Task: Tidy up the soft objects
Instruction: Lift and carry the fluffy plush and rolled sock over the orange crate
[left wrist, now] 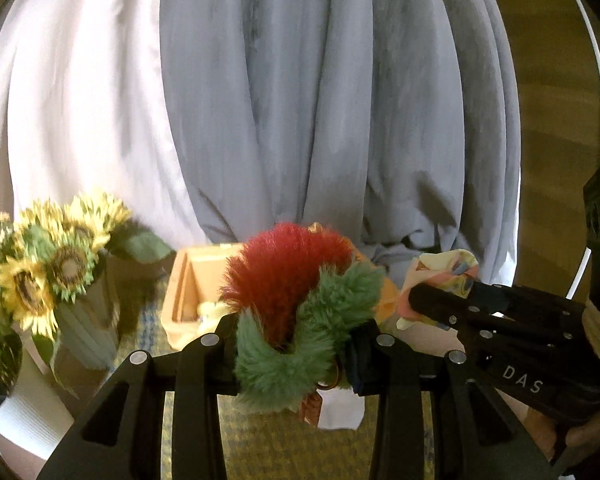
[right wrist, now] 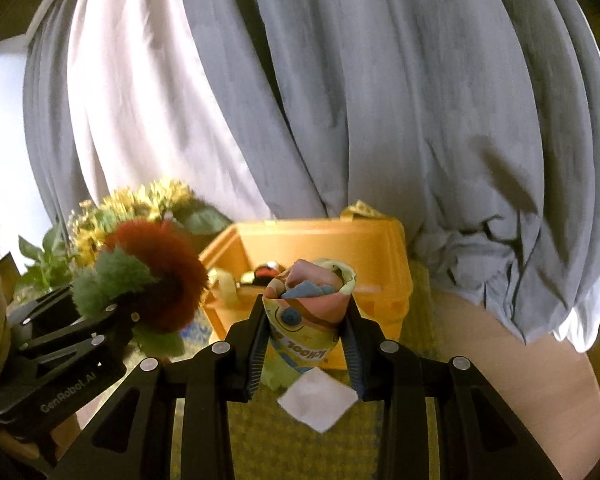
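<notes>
Left tongs (left wrist: 296, 344) are clamped on a fluffy red-and-green plush (left wrist: 300, 304), fur bulging out both sides of the fingers; a small metal ring hangs under it. Right tongs (right wrist: 306, 332) are closed on a bunched printed cloth (right wrist: 308, 304), pink/blue/yellow w/ cartoon print, a white label (right wrist: 318, 398) dangling below. Both items are off the surface, held in the air side by side, just in front of the orange bin (right wrist: 340, 240).

Edges & room: bin is open-topped, near rim sits right behind the cloth in the right wrist view, approx. centred. A few small soft items already lie inside; can't tell what they are. Space above the bin is open up to the curtain. Left of the bin, close by, stand sunflowers (left wrist: 56, 264) in a ribbed grey vase (left wrist: 88, 332), plus a white ribbed pot (left wrist: 24, 416) at the far left edge, so that side is tight. Right side is freer: bare light wood (right wrist: 520, 360) w/ only curtain hem hanging over it.

Surface & room: a yellow-green woven mat (right wrist: 300, 448) covers the surface under the tongs and the bin. Behind everything hang heavy grey curtains (left wrist: 340, 100) w/ a white sheer panel (left wrist: 80, 100) to the left, gathered low near the bin's back rim. Frames are a bit blurred.
</notes>
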The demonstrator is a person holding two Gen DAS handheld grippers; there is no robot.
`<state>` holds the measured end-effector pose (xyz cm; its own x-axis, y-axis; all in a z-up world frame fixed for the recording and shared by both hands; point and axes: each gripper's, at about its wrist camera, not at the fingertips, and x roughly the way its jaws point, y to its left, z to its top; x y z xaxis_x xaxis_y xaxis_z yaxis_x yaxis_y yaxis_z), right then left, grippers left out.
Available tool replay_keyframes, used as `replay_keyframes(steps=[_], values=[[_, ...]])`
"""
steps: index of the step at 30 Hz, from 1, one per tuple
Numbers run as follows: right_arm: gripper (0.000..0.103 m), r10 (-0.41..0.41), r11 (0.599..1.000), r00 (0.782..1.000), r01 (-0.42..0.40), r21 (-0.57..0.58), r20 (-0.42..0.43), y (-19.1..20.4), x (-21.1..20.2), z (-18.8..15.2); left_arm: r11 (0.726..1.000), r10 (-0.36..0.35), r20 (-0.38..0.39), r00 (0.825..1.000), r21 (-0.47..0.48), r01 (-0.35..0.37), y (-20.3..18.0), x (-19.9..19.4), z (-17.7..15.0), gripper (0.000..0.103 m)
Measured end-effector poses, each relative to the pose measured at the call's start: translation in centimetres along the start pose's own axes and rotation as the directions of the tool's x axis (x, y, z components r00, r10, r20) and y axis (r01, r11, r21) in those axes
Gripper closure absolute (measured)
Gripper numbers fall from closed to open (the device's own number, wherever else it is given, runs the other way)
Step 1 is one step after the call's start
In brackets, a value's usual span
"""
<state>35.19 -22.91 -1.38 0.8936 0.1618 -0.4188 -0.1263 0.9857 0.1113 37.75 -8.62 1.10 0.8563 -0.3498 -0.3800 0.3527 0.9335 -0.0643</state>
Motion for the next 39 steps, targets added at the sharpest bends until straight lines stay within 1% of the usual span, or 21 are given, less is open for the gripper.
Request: replay_keyframes(steps=[11, 23, 33, 39], values=[[0.068, 0.006, 1.000, 0.995, -0.005, -0.007, 0.098, 0.4, -0.7, 2.7, 1.000, 0.006, 0.078, 0.997, -0.003, -0.006, 0.2, -0.3, 2.7, 0.067], [0.068, 0.007, 1.000, 0.987, -0.006, -0.003, 0.162, 0.0, 0.2, 5.1, 1.000, 0.026, 0.137, 0.990, 0.010, -0.027, 0.5, 0.5, 5.3, 0.067], [0.068, -0.011, 1.000, 0.984, 0.013, -0.012, 0.176, -0.7, 2.2, 6.7, 0.999, 0.034, 0.130, 0.991, 0.014, -0.036, 1.2, 3.4, 6.8, 0.067], [0.068, -0.027, 0.999, 0.986, 0.030, -0.015, 0.164, -1.2, 4.1, 7.4, 0.999, 0.043, 0.099, 0.994, 0.009, -0.044, 1.8, 5.9, 7.3, 0.067]])
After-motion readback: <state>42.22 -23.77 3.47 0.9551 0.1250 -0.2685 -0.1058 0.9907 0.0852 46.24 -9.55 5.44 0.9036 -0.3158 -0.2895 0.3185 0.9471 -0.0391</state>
